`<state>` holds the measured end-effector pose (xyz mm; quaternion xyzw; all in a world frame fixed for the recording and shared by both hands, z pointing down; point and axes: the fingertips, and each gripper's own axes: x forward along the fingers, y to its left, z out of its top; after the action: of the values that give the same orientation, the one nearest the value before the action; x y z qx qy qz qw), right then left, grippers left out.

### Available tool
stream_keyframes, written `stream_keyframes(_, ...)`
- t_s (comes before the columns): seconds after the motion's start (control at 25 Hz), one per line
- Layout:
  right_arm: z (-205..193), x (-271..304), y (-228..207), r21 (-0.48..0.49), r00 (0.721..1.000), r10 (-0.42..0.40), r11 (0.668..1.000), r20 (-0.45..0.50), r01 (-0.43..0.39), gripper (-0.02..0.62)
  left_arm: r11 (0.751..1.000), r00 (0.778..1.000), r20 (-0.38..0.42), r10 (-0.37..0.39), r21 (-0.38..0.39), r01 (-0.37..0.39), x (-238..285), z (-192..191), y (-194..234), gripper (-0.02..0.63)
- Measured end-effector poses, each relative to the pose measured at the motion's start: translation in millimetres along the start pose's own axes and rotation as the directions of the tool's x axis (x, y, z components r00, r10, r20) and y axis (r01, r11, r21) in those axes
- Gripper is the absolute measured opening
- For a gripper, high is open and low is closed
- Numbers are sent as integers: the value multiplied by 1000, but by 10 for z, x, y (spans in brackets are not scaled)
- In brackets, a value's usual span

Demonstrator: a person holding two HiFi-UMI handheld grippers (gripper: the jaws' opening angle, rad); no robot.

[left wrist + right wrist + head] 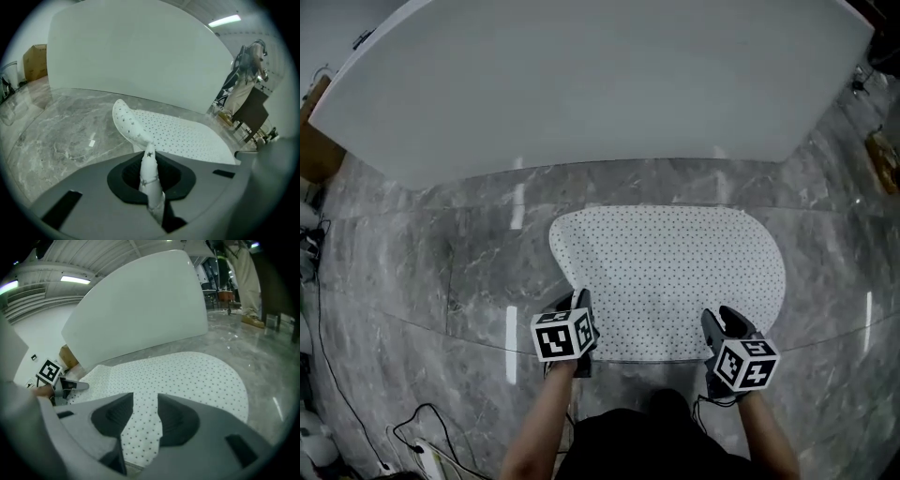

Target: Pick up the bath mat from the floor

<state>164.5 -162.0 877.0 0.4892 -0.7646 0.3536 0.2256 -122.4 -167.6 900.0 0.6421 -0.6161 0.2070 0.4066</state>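
Note:
A white bath mat [675, 272] with small dark dots lies on the grey marble floor. My left gripper [579, 300] is at the mat's near left corner and is shut on it. In the left gripper view a pinched fold of the mat [150, 173] stands up between the jaws of the left gripper [149, 157], and that corner curls up off the floor. My right gripper [727, 321] hovers over the mat's near right edge. Its jaws stand apart in the right gripper view, where the flat mat [187, 376] shows through the gap of the right gripper [145, 404].
A large white curved tub wall [581, 84] stands just beyond the mat. A cardboard box [314, 141] sits at the far left. Cables [412, 431] trail on the floor at the near left. A person [248, 84] stands by dark chairs off to the right.

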Motion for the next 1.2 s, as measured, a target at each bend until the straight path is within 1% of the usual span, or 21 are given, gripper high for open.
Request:
stream_keyframes(0.12,-49,-147,-260,23,998,-60,998,5,60,163,996,998,40,-58,-67,60,-3,98,-241,23)
stream_keyframes(0.2,-73,-260,-442,42,995,-101,994,13,101,161,992,994,52,-92,-80,96,40,149,-426,23)
stream_keyframes(0.32,-113,-430,-708,72,987,-161,985,26,159,161,989,990,34,-138,-38,140,145,158,-753,23)
stream_keyframes(0.48,-129,-630,-1016,104,973,-227,970,43,221,161,983,983,-4,-181,28,181,305,113,-1171,23)
stream_keyframes(0.64,-53,-829,-1331,77,955,-284,957,86,278,160,969,972,-48,-230,84,234,428,42,-1539,25)
stream_keyframes(0.76,30,-865,-1534,53,950,-299,954,94,295,152,963,968,-63,-241,111,247,453,16,-1686,25)
stream_keyframes(0.96,96,-775,-1863,39,937,-339,941,86,337,152,951,958,-69,-279,117,286,482,40,-1873,26)
stream_keyframes(1.08,106,-687,-2059,23,931,-360,933,68,359,153,942,952,-77,-297,141,305,530,34,-1987,26)
stream_keyframes(1.2,75,-556,-2213,15,932,-362,932,26,362,155,940,949,-85,-303,137,312,576,13,-2026,26)
